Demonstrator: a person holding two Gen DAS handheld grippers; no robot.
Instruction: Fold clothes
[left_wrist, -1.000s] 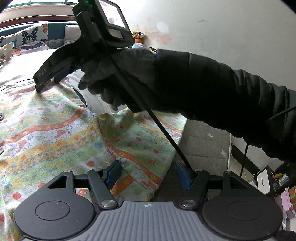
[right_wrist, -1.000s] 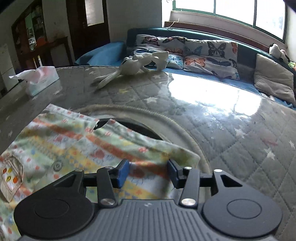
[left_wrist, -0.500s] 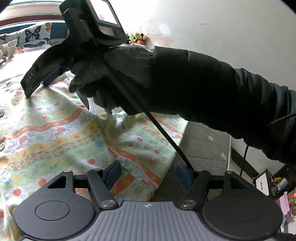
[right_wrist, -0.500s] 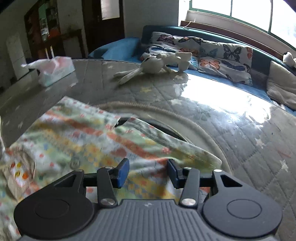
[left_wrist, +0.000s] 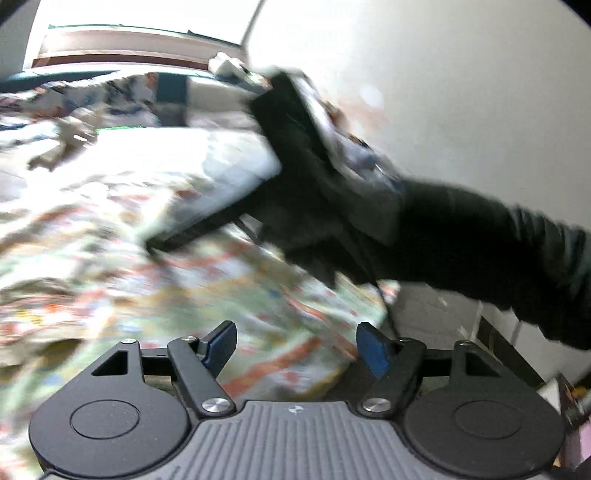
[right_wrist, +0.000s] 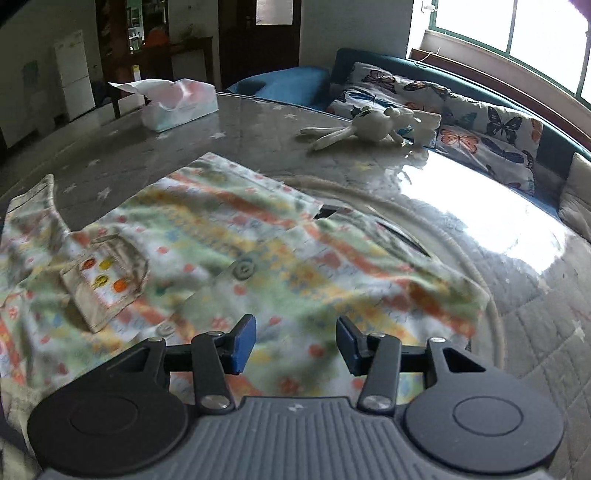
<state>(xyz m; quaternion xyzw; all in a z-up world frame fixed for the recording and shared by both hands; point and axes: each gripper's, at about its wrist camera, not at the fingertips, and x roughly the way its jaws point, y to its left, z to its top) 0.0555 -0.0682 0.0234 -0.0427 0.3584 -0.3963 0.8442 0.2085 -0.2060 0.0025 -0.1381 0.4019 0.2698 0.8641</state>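
Soft printed shirt (right_wrist: 229, 258), buttoned, patch pocket, lay flat on glossy quilted table (right_wrist: 480, 206). Right tool (right_wrist: 295, 341) spread wide over hem, gripping nothing. Left tool (left_wrist: 295, 345) spread likewise; view blurred.

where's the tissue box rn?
Right wrist view, upper left: the tissue box sits at the far edge of the round table, beyond the patterned shirt and left of the white plush rabbit.

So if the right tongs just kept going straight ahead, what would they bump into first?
Probably the flowery shirt. The right tongs are open and point low across it, so they'd likely meet the cloth before the table beyond.
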